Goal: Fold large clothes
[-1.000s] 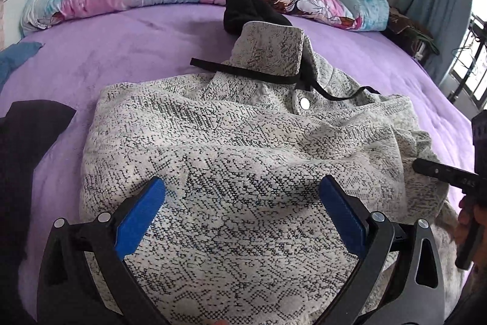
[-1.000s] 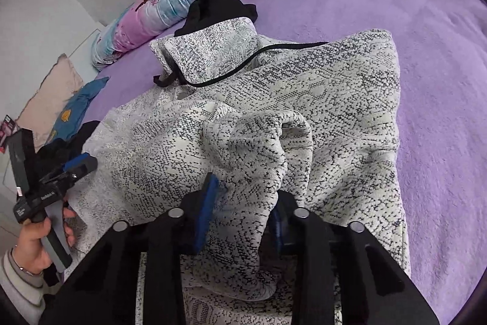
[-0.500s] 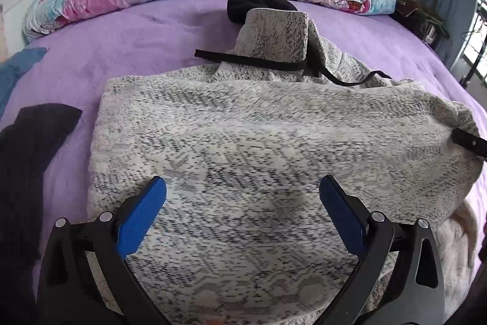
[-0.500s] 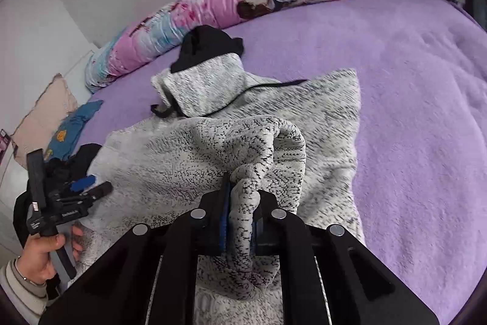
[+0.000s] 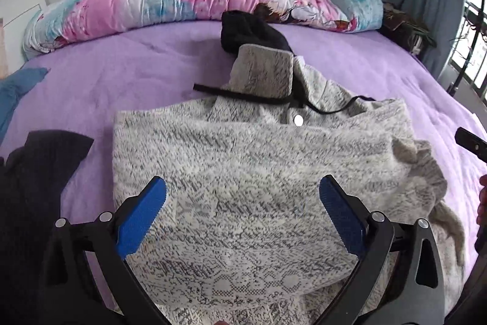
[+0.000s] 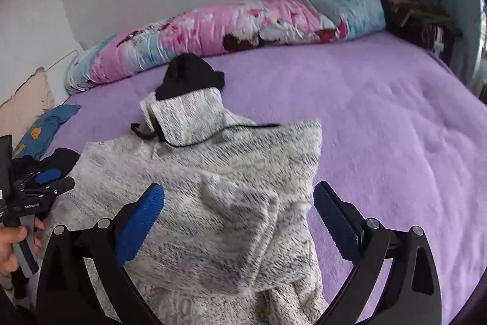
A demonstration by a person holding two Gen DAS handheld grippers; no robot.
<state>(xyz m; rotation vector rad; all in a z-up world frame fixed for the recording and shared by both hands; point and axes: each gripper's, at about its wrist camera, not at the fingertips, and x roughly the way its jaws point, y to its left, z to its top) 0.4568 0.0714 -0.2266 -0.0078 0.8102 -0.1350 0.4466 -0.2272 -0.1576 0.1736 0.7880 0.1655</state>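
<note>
A grey-and-white knit hoodie (image 5: 243,172) lies on the purple bed, hood (image 5: 261,75) toward the pillow, black drawstring across its neck. It also shows in the right wrist view (image 6: 219,191), with a sleeve folded in and bunched (image 6: 243,209) over its right side. My left gripper (image 5: 242,203) is open and empty above the hoodie's body. My right gripper (image 6: 239,213) is open and empty above the bunched sleeve. The left gripper also shows at the left edge of the right wrist view (image 6: 45,181).
A long pink-and-blue floral pillow (image 5: 197,2) lies along the wall. A black garment (image 5: 252,29) sits behind the hood. Another dark garment (image 5: 33,172) and a blue cloth (image 5: 15,87) lie at the bed's left. The purple bedspread (image 6: 380,127) stretches to the right.
My right gripper was shut on the sleeve and carried it inward; it has now opened and let it drop. The left gripper stayed open over the hoodie.
</note>
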